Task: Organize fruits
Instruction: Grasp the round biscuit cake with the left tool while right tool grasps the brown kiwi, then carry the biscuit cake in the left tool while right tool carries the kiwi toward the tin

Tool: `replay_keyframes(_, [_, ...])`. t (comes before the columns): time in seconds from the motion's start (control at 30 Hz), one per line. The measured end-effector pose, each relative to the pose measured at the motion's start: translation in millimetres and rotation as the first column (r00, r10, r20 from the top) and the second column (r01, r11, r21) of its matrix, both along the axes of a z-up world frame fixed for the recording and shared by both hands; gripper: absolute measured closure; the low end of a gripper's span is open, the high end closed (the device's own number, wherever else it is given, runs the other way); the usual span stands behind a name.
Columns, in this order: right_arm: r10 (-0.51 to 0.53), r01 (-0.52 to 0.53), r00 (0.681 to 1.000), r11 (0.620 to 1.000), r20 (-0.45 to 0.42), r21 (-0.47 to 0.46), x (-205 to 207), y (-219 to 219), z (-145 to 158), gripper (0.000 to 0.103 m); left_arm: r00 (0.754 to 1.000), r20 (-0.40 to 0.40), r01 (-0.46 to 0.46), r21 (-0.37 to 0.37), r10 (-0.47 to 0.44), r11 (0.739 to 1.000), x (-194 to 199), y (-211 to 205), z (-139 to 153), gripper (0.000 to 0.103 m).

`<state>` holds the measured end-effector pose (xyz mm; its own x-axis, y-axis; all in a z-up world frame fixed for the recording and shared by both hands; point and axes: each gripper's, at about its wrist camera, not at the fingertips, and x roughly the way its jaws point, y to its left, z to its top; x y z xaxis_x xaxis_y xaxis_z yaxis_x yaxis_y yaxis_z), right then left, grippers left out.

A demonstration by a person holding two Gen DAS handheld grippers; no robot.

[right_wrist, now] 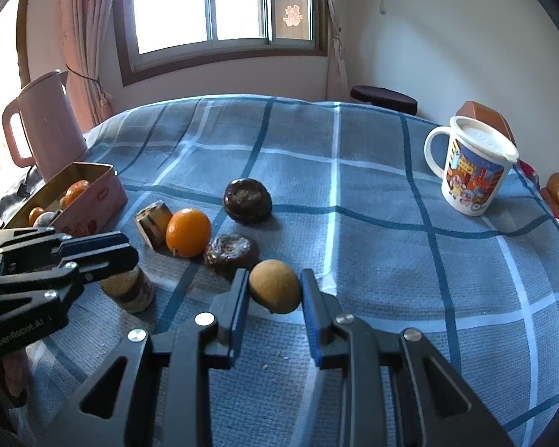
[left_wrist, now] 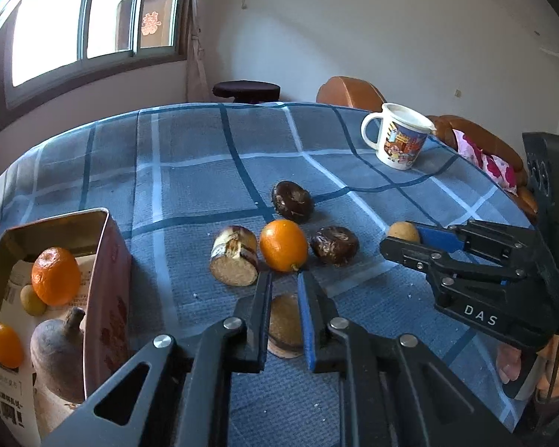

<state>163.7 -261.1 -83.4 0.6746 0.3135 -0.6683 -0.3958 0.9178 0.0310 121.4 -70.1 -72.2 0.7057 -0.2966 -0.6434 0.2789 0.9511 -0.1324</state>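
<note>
I have the right gripper (right_wrist: 274, 290) with fingers spread around the tan round fruit (right_wrist: 274, 286) on the worktop (right_wrist: 372, 193), ready to pinch. My left gripper (left_wrist: 284, 294), fingers narrowly parted, straddles a cut piece (left_wrist: 285, 326) near the tin (left_wrist: 104, 283).

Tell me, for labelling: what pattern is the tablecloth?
Blue-grey plaid tablecloth with dark and white stripes; right wrist view.

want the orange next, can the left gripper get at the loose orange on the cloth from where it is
Probably yes. The left gripper is open, its fingertips just short of the orange. Nothing lies between them, though a cut brown piece and a dark fruit flank it closely.
</note>
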Motion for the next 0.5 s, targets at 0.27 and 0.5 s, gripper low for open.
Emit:
replay_keyframes(0.27, [-0.002,0.002,1.0,1.0,0.0,0.019,0,-3,1,0.073,1.0,0.001,0.028,0.014,-0.028,1.0,-8,-4,0,0.06])
replay_keyframes(0.5, [-0.003,0.003,1.0,1.0,0.002,0.022,0,-4,1,0.073,0.998,-0.032,0.047,0.071,-0.044,0.996,-7,-15,-6,0.038])
